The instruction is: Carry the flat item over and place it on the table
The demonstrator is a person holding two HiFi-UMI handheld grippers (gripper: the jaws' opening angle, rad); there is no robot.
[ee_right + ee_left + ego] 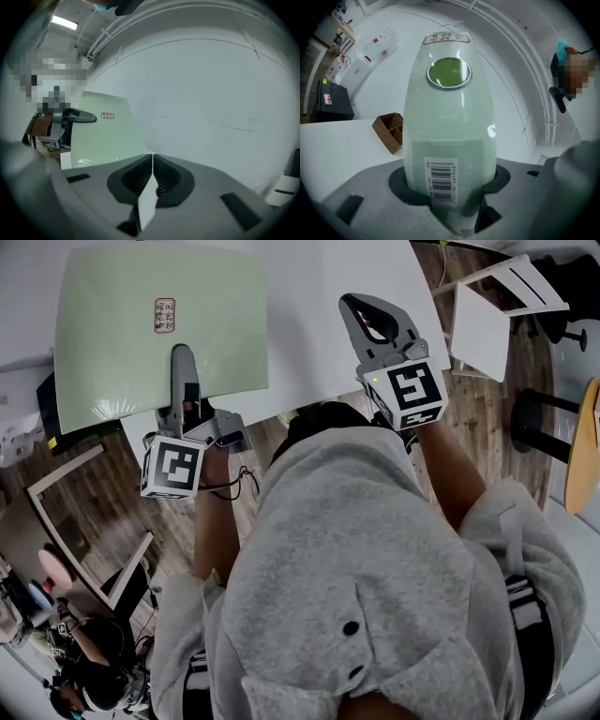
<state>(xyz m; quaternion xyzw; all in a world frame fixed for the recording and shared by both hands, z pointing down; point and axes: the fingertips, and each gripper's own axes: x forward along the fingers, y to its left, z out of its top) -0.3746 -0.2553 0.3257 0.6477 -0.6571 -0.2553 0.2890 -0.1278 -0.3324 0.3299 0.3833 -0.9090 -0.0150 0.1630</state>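
The flat item (159, 324) is a pale green sheet in clear wrap with a small red label. It spreads over the near left part of the white table (319, 315) and overhangs the table's near edge. My left gripper (184, 367) is shut on its near edge. In the left gripper view the sheet (449, 122) rises out of the jaws with a barcode sticker facing me. My right gripper (361, 310) hovers over bare table to the right, shut and empty. The right gripper view shows the closed tips of my right gripper (153, 159), with the sheet (101, 133) and my left gripper (70, 116) off to the left.
A wooden divided box (391, 131) stands on the table beyond the sheet. A white chair (487, 315) and a black stool (534, 413) stand on the wooden floor to the right. White frames (66, 484) lean at the lower left, near another person (84, 662).
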